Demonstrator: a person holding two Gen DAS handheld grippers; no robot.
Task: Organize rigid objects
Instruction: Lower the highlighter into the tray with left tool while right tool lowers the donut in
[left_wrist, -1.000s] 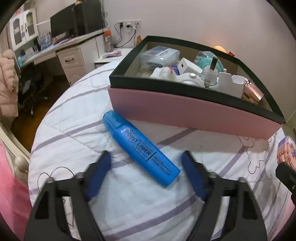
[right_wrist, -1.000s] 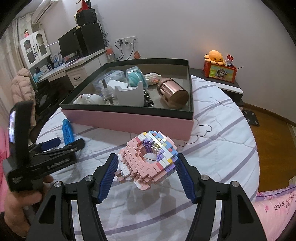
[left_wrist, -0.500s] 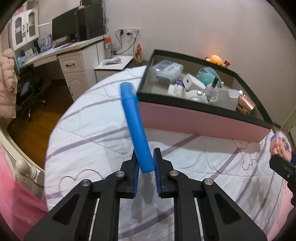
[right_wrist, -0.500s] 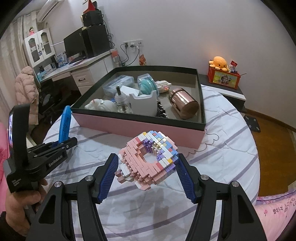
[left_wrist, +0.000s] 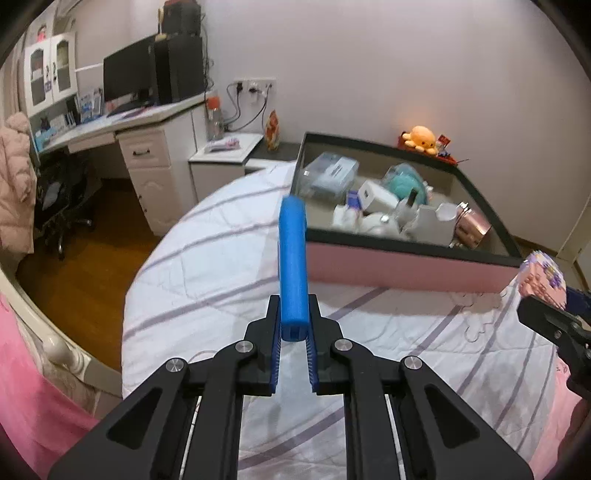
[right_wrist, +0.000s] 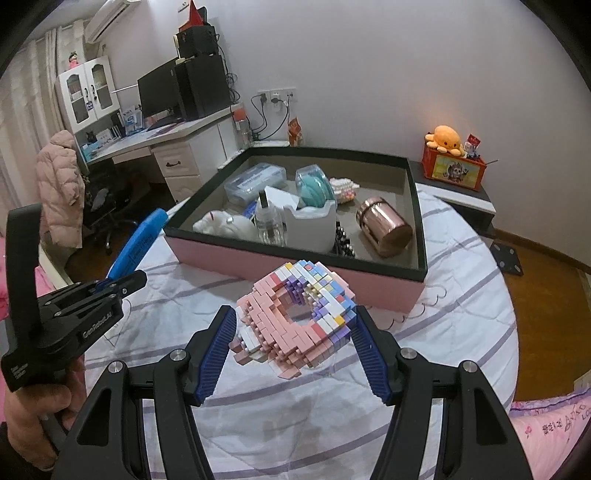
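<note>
My left gripper (left_wrist: 293, 325) is shut on the lower end of a blue highlighter pen (left_wrist: 293, 258), which sticks up and forward above the bed. In the right wrist view the same pen (right_wrist: 138, 245) pokes out of the left gripper (right_wrist: 122, 282) at the left. My right gripper (right_wrist: 293, 332) is shut on a pink and purple brick-built donut (right_wrist: 295, 317), held clear of the quilt. A pink box with a dark rim (left_wrist: 406, 264) (right_wrist: 295, 258) lies beyond both grippers and holds several small items.
The box holds a rose-gold can (right_wrist: 384, 227), a white holder (right_wrist: 310, 229), a teal round case (right_wrist: 312, 186) and a clear plastic case (right_wrist: 255, 182). The striped white quilt (left_wrist: 207, 280) ends at the bed's left edge. A desk (left_wrist: 140, 147) stands behind.
My left gripper closed on the blue pen that lay on the quilt and lifted it, so the pen now stands upright. The right gripper rose slightly, still holding the donut.
</note>
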